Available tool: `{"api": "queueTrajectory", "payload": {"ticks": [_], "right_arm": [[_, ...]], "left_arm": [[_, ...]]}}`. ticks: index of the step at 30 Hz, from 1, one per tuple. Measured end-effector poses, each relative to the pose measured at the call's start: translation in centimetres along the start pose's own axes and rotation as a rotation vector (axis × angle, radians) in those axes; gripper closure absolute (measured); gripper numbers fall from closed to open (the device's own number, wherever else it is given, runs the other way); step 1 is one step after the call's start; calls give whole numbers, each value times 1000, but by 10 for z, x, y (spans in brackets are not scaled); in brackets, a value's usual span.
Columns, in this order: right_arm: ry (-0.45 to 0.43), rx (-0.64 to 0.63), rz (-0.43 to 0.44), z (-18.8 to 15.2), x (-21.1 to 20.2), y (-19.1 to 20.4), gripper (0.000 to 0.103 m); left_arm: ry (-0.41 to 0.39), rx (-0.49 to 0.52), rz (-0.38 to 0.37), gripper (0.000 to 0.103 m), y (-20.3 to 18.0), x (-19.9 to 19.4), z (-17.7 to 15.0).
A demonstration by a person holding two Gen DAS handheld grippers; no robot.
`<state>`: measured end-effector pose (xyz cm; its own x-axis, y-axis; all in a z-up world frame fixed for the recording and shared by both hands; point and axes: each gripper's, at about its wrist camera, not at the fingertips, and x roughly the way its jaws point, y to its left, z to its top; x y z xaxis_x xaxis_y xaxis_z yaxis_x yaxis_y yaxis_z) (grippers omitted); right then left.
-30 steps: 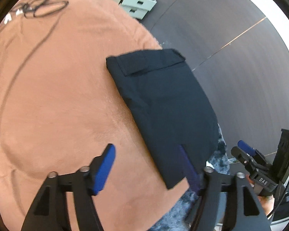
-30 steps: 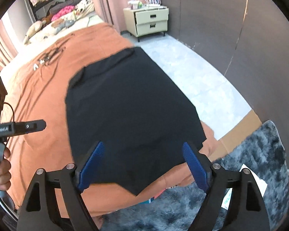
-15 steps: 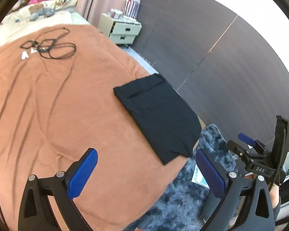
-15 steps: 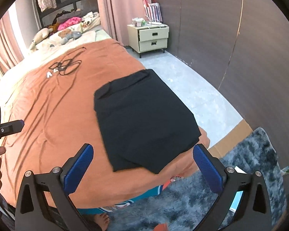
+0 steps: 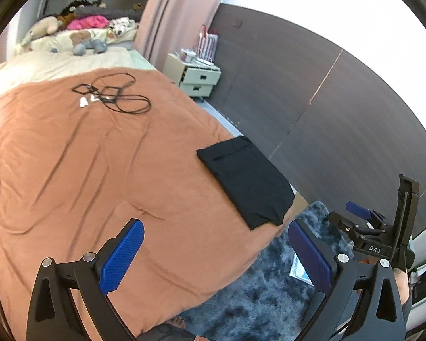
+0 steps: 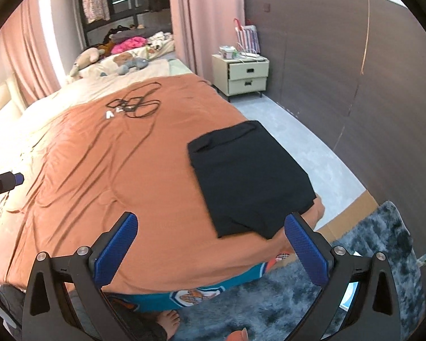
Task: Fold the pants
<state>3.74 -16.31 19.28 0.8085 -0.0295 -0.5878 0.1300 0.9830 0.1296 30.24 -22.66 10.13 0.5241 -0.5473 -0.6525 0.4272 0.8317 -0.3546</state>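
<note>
The black pants lie folded into a flat rectangle near the right front corner of the orange bed cover; they also show in the right wrist view. My left gripper is open and empty, held back from the bed's front edge, well short of the pants. My right gripper is open and empty, also back from the bed edge, with the pants ahead and slightly right. The right gripper shows at the far right of the left wrist view.
A tangle of black cable lies on the cover farther back. Soft toys and clothes sit at the head of the bed. A cream nightstand stands by the dark wall. A grey shaggy rug covers the floor by the bed.
Both grippers have pulled back and up from the pants, which now look smaller and farther away. Both stay open. The pants have not moved.
</note>
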Motion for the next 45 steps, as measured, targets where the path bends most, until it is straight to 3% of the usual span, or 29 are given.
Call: {"api": "queueTrajectory", "payload": {"ticks": [24, 38, 45], "right_arm": [[-107, -57, 63, -70, -80, 68, 0], [-196, -72, 128, -128, -97, 91, 0], [-219, -86, 152, -156, -93, 105, 0]], "left_arm": [[-230, 70, 108, 1, 23, -168, -89], [-306, 109, 284, 0, 39, -222, -150], [-343, 98, 326, 1, 48, -247, -180]]}}
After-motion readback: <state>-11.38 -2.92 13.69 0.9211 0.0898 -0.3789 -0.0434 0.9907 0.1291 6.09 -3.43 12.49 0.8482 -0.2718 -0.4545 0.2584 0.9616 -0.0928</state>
